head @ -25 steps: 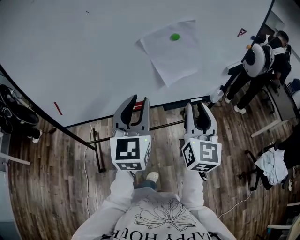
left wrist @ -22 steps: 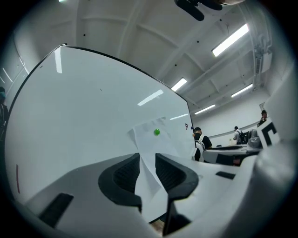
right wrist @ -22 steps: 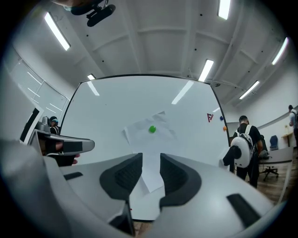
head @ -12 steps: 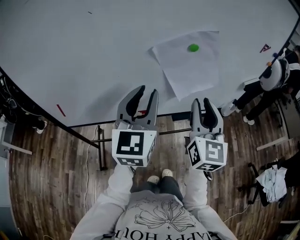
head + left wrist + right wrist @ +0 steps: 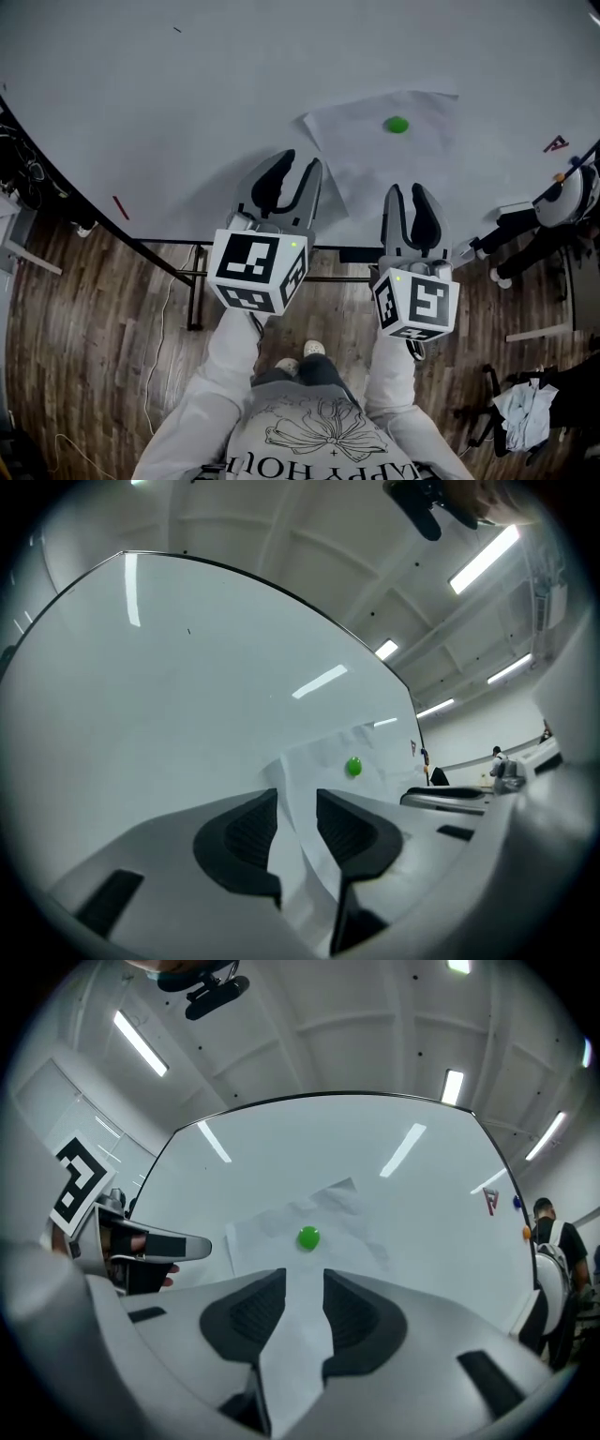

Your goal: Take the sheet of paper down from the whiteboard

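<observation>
right gripper: jaws apart, the paper's lower corner showing between them
green magnet: on the paper, upper middle
left gripper: left of the paper
whiteboard: behind the paper

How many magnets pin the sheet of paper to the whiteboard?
1: a green magnet near the upper middle of the sheet of paper. Parts of the sheet's lower edge are covered in every view, so another may be hidden.

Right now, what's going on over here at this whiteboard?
A person holds a gripper in each hand, both pointed at the sheet of paper pinned to the whiteboard by a green magnet. The left hand-held gripper has its jaws opening, with nothing clamped between them. The right hand-held gripper is open and empty too. The paper has not yet been taken down.
</observation>
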`<state>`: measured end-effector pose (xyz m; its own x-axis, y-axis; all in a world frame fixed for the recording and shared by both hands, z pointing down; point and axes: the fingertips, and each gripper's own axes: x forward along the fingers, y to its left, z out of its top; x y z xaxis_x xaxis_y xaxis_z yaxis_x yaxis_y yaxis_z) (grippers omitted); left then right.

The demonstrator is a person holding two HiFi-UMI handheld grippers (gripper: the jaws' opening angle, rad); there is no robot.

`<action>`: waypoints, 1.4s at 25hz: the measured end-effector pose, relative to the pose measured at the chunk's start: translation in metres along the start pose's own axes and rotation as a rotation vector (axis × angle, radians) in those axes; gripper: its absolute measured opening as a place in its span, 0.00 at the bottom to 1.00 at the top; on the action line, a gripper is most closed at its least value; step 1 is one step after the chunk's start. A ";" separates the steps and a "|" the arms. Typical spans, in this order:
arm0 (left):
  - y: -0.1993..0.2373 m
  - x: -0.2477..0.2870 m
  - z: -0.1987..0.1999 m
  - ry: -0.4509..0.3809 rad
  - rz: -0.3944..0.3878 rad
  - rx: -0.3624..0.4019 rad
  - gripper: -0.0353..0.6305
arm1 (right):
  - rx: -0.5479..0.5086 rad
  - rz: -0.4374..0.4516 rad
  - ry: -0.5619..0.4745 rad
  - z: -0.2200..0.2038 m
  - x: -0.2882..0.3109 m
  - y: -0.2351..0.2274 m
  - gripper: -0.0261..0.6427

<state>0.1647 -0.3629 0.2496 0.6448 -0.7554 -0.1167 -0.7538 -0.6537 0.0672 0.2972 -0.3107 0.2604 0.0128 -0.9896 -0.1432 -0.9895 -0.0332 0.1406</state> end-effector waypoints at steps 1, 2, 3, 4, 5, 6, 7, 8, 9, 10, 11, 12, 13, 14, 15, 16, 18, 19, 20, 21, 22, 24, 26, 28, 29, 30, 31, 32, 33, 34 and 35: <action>0.000 0.005 0.001 -0.001 0.005 -0.005 0.22 | -0.006 0.006 -0.006 0.002 0.005 -0.003 0.20; 0.000 0.009 0.002 -0.001 0.012 -0.007 0.22 | -0.009 0.012 -0.010 0.004 0.009 -0.006 0.21; 0.000 0.014 0.002 -0.001 0.021 -0.006 0.23 | -0.011 0.017 -0.015 0.006 0.014 -0.009 0.21; 0.000 0.018 0.003 -0.001 0.030 -0.001 0.23 | -0.013 0.023 -0.019 0.008 0.018 -0.011 0.21; 0.000 0.021 0.004 -0.001 0.038 0.005 0.23 | -0.015 0.031 -0.023 0.010 0.022 -0.013 0.22; 0.000 0.024 0.005 -0.001 0.047 0.009 0.23 | -0.019 0.040 -0.027 0.012 0.026 -0.013 0.22; 0.001 0.027 0.006 -0.001 0.055 0.013 0.23 | -0.023 0.048 -0.031 0.013 0.029 -0.013 0.22; 0.003 0.029 0.007 -0.002 0.064 0.014 0.23 | -0.027 0.057 -0.036 0.015 0.032 -0.013 0.23; 0.004 0.030 0.008 -0.004 0.072 0.014 0.23 | -0.027 0.066 -0.040 0.016 0.035 -0.013 0.23; 0.005 0.032 0.009 -0.007 0.077 0.013 0.23 | -0.022 0.076 -0.044 0.017 0.038 -0.012 0.23; 0.006 0.033 0.010 -0.012 0.079 0.009 0.23 | -0.015 0.086 -0.047 0.018 0.041 -0.011 0.23; 0.006 0.034 0.011 -0.017 0.080 0.003 0.23 | -0.010 0.095 -0.051 0.019 0.044 -0.010 0.24; 0.007 0.034 0.013 -0.022 0.081 -0.003 0.23 | -0.009 0.103 -0.054 0.019 0.047 -0.009 0.24; 0.007 0.035 0.014 -0.025 0.083 -0.007 0.23 | -0.009 0.109 -0.057 0.020 0.049 -0.008 0.24; 0.008 0.036 0.015 -0.026 0.086 -0.008 0.23 | -0.010 0.114 -0.060 0.022 0.050 -0.008 0.24; 0.008 0.037 0.016 -0.027 0.089 -0.005 0.23 | -0.010 0.119 -0.063 0.023 0.051 -0.008 0.24; 0.008 0.039 0.019 -0.031 0.088 0.001 0.23 | -0.009 0.126 -0.070 0.025 0.054 -0.008 0.24; 0.006 0.040 0.020 -0.034 0.083 0.002 0.23 | -0.011 0.127 -0.074 0.026 0.055 -0.009 0.24; 0.005 0.041 0.021 -0.038 0.077 0.002 0.23 | -0.017 0.126 -0.077 0.027 0.056 -0.010 0.24; 0.003 0.042 0.022 -0.043 0.072 0.002 0.23 | -0.022 0.124 -0.080 0.028 0.057 -0.011 0.24; 0.001 0.042 0.023 -0.047 0.069 0.001 0.23 | -0.026 0.123 -0.083 0.029 0.057 -0.011 0.24; 0.000 0.044 0.025 -0.051 0.068 -0.001 0.23 | -0.031 0.125 -0.087 0.031 0.059 -0.012 0.24; 0.000 0.046 0.026 -0.050 0.070 0.002 0.23 | -0.044 0.126 -0.089 0.032 0.061 -0.011 0.24; -0.001 0.048 0.027 -0.049 0.070 0.007 0.23 | -0.061 0.121 -0.090 0.033 0.063 -0.011 0.24; 0.000 0.048 0.027 -0.050 0.072 0.009 0.23 | -0.070 0.117 -0.090 0.033 0.065 -0.011 0.24; 0.001 0.049 0.027 -0.050 0.078 0.010 0.23 | -0.079 0.114 -0.089 0.034 0.066 -0.010 0.24; 0.002 0.049 0.028 -0.050 0.085 0.011 0.22 | -0.089 0.111 -0.088 0.034 0.067 -0.010 0.24; 0.004 0.049 0.028 -0.050 0.094 0.011 0.20 | -0.100 0.108 -0.086 0.035 0.069 -0.009 0.24; 0.006 0.048 0.029 -0.051 0.104 0.011 0.18 | -0.110 0.104 -0.085 0.036 0.070 -0.009 0.24; 0.007 0.048 0.029 -0.052 0.112 0.010 0.15 | -0.120 0.099 -0.084 0.037 0.071 -0.009 0.24; 0.008 0.048 0.030 -0.053 0.117 0.010 0.13 | -0.127 0.094 -0.085 0.037 0.071 -0.009 0.24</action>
<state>0.1858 -0.4037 0.2151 0.5450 -0.8229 -0.1606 -0.8248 -0.5606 0.0733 0.3015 -0.3759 0.2125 -0.0961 -0.9741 -0.2047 -0.9595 0.0359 0.2794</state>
